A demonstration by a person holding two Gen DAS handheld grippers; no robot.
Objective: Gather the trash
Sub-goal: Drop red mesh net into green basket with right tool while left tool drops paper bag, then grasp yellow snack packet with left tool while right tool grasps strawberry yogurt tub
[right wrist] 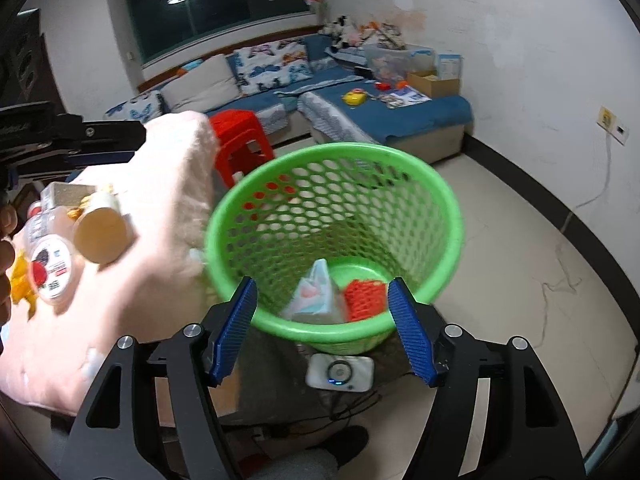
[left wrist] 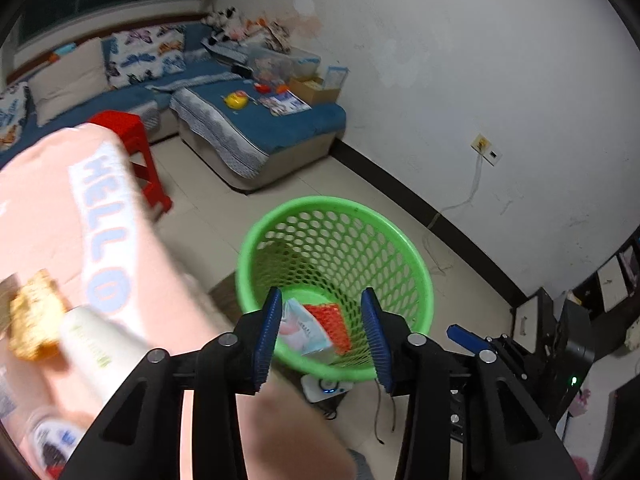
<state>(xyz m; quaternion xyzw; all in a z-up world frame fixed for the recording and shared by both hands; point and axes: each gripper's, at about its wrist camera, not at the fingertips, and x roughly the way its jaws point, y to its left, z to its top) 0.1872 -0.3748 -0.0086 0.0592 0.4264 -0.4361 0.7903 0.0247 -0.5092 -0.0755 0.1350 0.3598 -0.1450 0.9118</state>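
Note:
A green mesh trash basket (left wrist: 335,280) (right wrist: 334,236) stands on the floor beside a pink-covered table (left wrist: 48,220) (right wrist: 132,280). Inside it lie a pale tissue pack (left wrist: 304,330) (right wrist: 316,294) and a red mesh piece (left wrist: 330,322) (right wrist: 366,294). My left gripper (left wrist: 322,340) is open and empty above the basket's near rim. My right gripper (right wrist: 324,330) is open and empty, also over the near rim. On the table lie a white tube (left wrist: 100,352), a yellow-brown wrapper (left wrist: 34,320), a round-capped bottle (right wrist: 102,228) and a small cup (right wrist: 50,268).
A red plastic stool (left wrist: 132,148) (right wrist: 240,144) stands behind the table. A blue sofa (left wrist: 248,120) (right wrist: 384,112) with toys runs along the far wall. A white device (right wrist: 340,372) and cables lie on the floor below the basket. The right gripper's blue tip shows in the left view (left wrist: 466,336).

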